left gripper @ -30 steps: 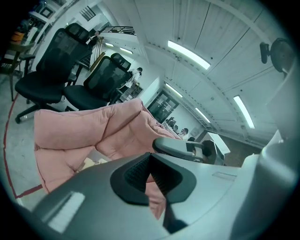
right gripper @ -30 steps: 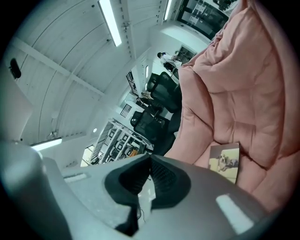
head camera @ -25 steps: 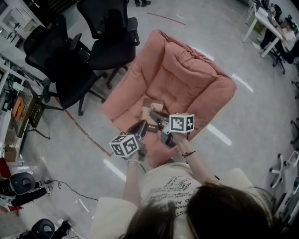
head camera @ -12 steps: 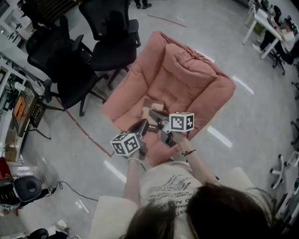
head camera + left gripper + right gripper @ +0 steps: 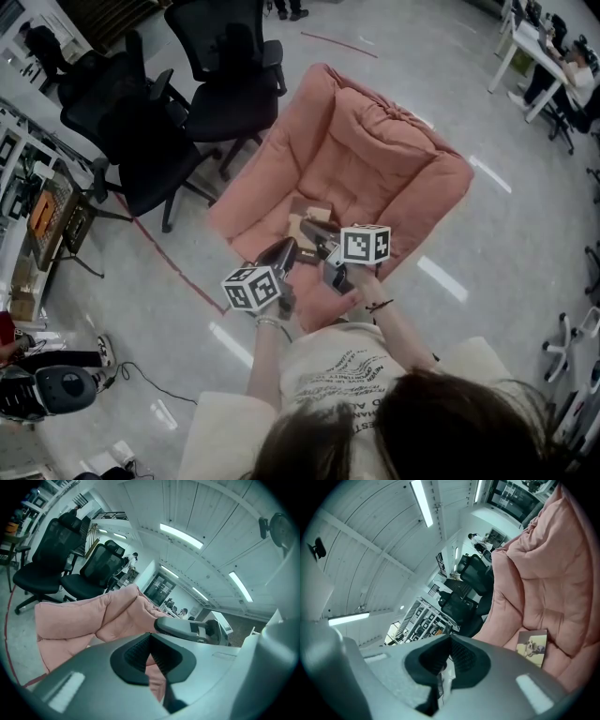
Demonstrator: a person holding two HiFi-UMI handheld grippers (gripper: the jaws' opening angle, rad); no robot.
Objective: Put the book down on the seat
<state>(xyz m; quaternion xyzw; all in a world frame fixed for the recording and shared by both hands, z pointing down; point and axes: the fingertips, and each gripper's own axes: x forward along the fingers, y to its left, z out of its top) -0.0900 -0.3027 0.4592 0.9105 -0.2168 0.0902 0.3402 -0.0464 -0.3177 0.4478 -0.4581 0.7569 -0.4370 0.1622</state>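
A small book (image 5: 309,213) with a tan picture cover lies flat on the front of the pink armchair's seat (image 5: 352,169). In the right gripper view the book (image 5: 532,648) rests on the cushion, apart from the jaws. My right gripper (image 5: 311,230) hovers just short of the book's near edge, shut with nothing in it (image 5: 450,641). My left gripper (image 5: 287,247) sits beside it over the seat's front edge. It is also shut and empty (image 5: 150,637). The left gripper view shows the pink cushion (image 5: 93,616) and the right gripper (image 5: 187,629) ahead.
Two black office chairs (image 5: 225,75) (image 5: 131,141) stand to the left of the armchair. A rack of shelves (image 5: 37,206) lines the far left wall. A desk (image 5: 534,47) with a seated person is at the upper right. Grey floor surrounds the armchair.
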